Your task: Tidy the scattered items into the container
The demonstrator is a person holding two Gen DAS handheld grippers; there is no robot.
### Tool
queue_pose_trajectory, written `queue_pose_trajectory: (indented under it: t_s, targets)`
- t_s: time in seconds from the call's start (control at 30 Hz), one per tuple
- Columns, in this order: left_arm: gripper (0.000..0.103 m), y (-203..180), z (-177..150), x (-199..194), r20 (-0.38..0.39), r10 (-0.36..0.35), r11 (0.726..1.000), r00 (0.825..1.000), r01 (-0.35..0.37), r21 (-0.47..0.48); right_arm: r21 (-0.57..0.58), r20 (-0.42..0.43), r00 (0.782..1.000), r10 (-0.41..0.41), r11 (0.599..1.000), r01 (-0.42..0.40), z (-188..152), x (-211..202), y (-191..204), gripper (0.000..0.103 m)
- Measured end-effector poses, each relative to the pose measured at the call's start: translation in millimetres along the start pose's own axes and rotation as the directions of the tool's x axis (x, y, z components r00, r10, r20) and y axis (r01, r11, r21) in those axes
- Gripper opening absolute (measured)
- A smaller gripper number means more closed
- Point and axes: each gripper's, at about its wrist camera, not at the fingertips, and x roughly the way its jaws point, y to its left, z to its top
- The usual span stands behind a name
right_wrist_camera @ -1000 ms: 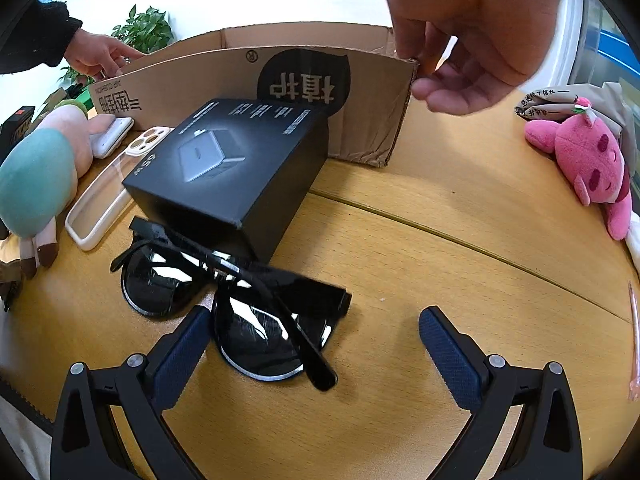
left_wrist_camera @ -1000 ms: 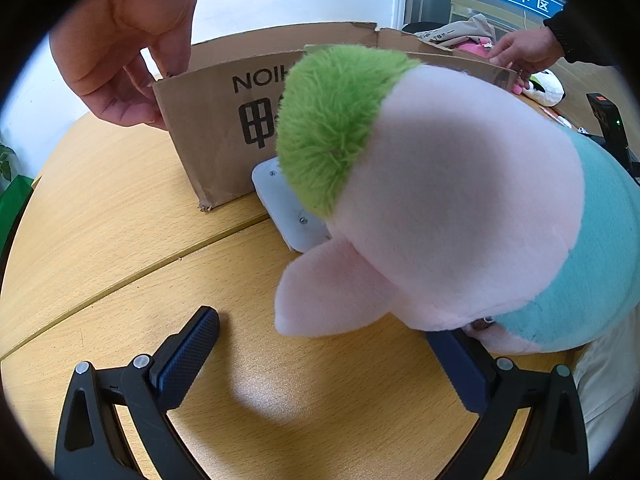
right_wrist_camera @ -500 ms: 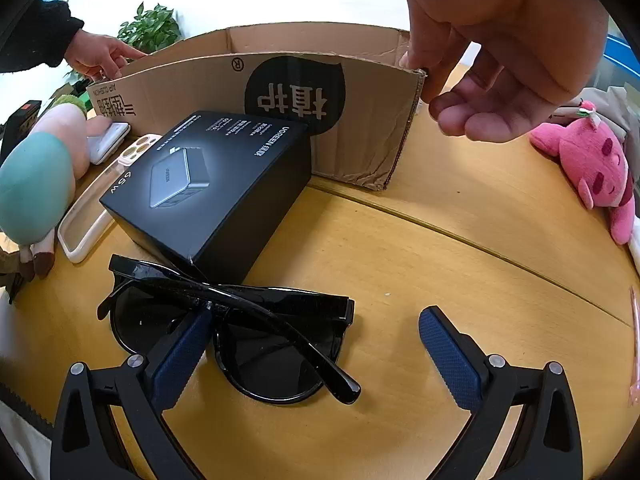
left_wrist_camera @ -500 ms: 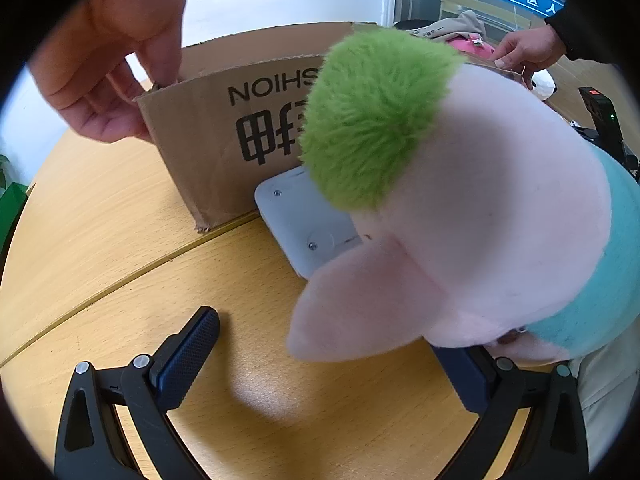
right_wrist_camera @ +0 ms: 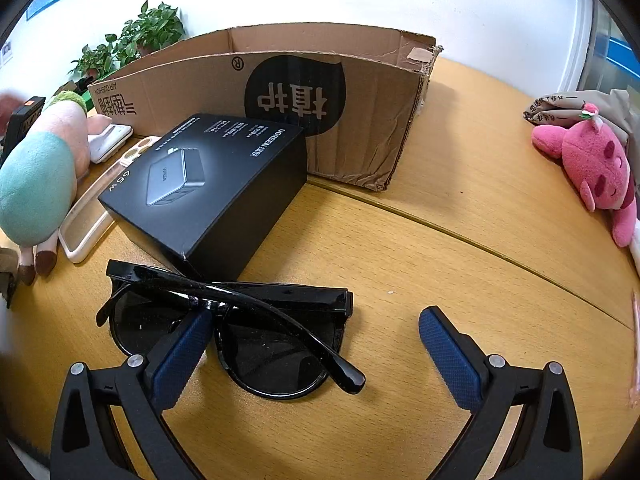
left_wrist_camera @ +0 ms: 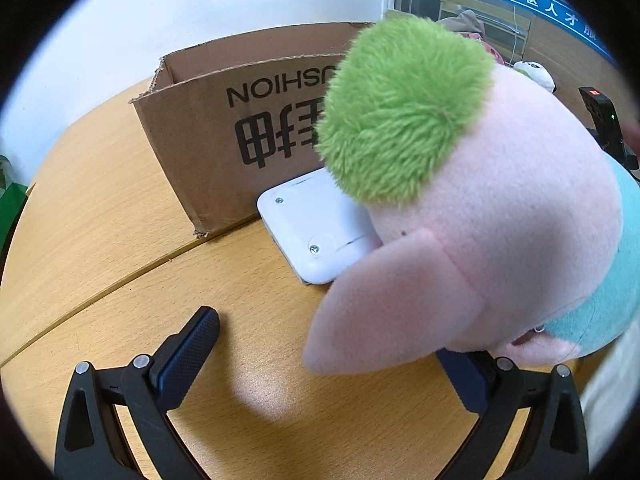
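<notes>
- Left gripper (left_wrist_camera: pixel 332 356) fingers spread, grasping nothing; plush (left_wrist_camera: pixel 480 208) at 2 o'clock, overlapping right finger.
- Right gripper (right_wrist_camera: pixel 316 352) fingers released; sunglasses (right_wrist_camera: pixel 228 320) at 11 o'clock, left finger over lens.
- Cardboard box (right_wrist_camera: pixel 320 120) at 12 o'clock.
- Risk: closing off-centre could skid the sunglasses along the surface (right_wrist_camera: pixel 440 248).

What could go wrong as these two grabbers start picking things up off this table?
The right gripper is open with one finger over the folded sunglasses; closing there might press on a lens or make the glossy frame slip out.

The left gripper is open beside the plush toy, which leans on the white device. Grabbing only the soft ear could let the toy sag and drag that device.

The cardboard box has a tall wall, which a carried item may catch.
</notes>
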Motion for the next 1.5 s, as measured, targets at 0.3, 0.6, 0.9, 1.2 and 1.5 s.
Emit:
queue_pose_trajectory:
  t_s: [0.3,0.6,0.9,1.2,1.5]
  targets:
    - [0.103,0,1,-2,0.000,0.000,1.000,1.000,0.000,0.000,-0.021,0.001,1.000,0.015,1.000,-0.015,6,3,0,0.103]
    - [0.103,-2,3,-2,0.001,0.002,1.000,1.000,-0.002,-0.003,0.020,-0.209,0.978,-0.016,1.000,0.020,5,-3,6,0.103]
    - [0.103,-11,1,-11,-0.070,0.017,1.000,0.997,-0.019,-0.026,-0.108,-0.315,0.932,-0.178,0.983,0.151,24,-89,48,0.103]
    - [0.099,-6,16,-93,-0.209,0.062,0.954,0.976,-0.119,-0.275,0.006,-0.026,0.953,-0.303,0.953,0.303,136,-163,115,0.103]
    - [0.010,-2,66,-166,-0.094,-0.107,0.795,0.990,0.029,-0.605,0.176,-0.117,0.991,-0.070,0.980,0.090,172,-142,131,0.024]
